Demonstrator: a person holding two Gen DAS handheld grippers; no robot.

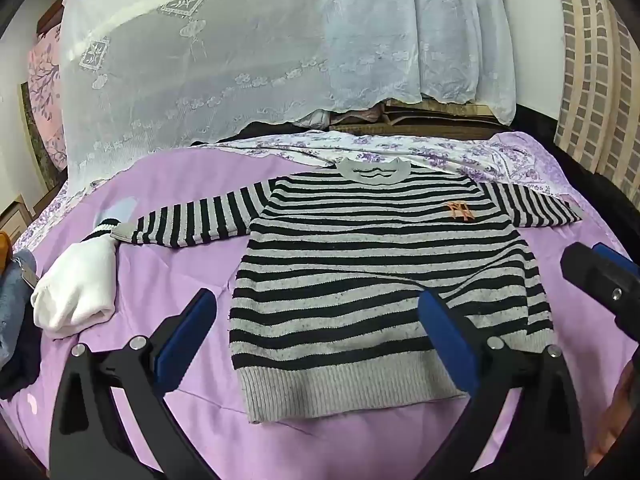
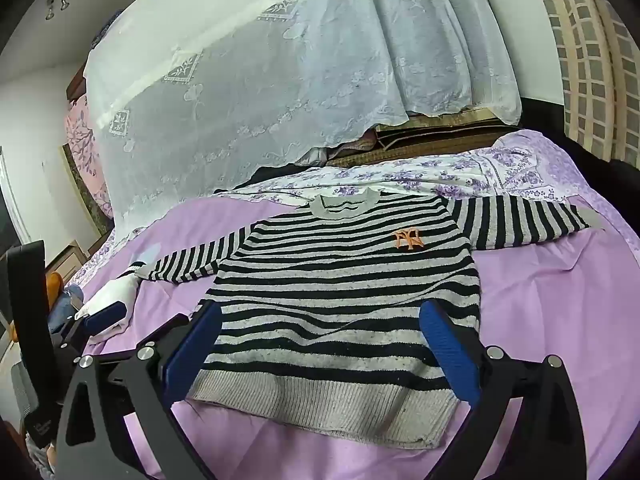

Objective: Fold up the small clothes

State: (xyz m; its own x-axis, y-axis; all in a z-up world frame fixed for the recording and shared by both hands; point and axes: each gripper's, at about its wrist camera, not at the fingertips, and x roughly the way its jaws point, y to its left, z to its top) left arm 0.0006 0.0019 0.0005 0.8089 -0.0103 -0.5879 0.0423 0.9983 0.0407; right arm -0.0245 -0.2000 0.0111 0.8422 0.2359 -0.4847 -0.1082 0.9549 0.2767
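From the left wrist, the left gripper (image 1: pixel 316 320) stood wide with nothing between its blue pads, above the hem of the striped sweater (image 1: pixel 380 280), which lay flat with sleeves spread on the lilac sheet (image 1: pixel 180 184). Only here was the white folded garment (image 1: pixel 76 284) plain, beside the left cuff. From the right wrist, the right gripper (image 2: pixel 320 336) gaped equally empty over the hem; the right sleeve's grey cuff (image 2: pixel 592 218) showed fully. A lace curtain (image 2: pixel 260 80) hung behind.
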